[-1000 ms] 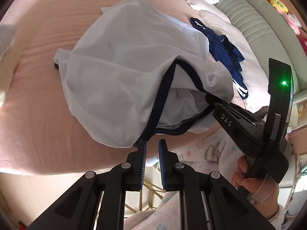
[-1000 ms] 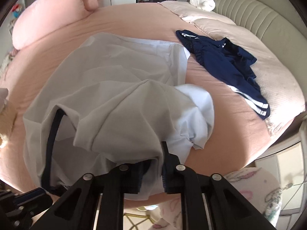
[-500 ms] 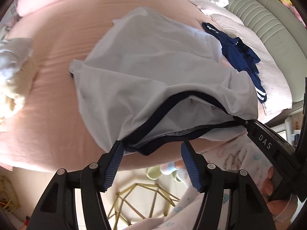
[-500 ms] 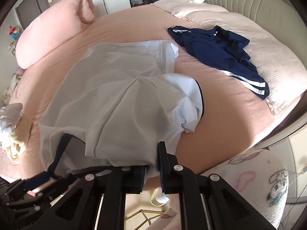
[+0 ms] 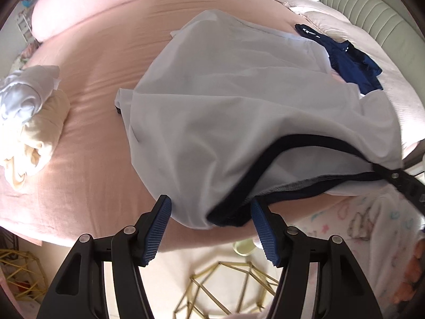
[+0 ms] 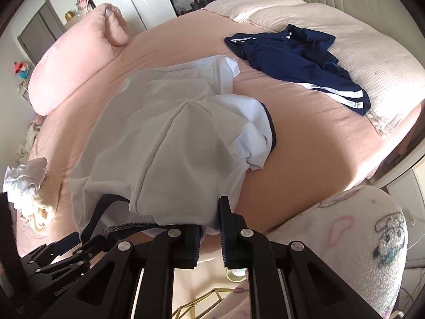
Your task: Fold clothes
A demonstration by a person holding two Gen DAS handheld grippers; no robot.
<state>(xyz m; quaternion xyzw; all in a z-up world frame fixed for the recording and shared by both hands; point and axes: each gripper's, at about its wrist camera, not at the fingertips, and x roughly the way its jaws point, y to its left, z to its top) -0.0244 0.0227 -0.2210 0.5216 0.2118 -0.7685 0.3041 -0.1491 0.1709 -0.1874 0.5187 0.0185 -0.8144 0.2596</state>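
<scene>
We work at the near edge of a round bed [image 6: 305, 143] in pink sheeting, where the pale shirt [image 5: 239, 111] with navy trim lies loosely spread and rumpled, its hem at the bed's edge. Our right gripper [image 6: 209, 228] pinches the hem, while the left gripper [image 5: 209, 222] stands open, the navy-edged hem between its pads but not pressed. We judge folding barely begun: no clean fold yet, navy shorts [image 6: 297, 58] and crumpled pile [image 5: 29, 109] untouched.
</scene>
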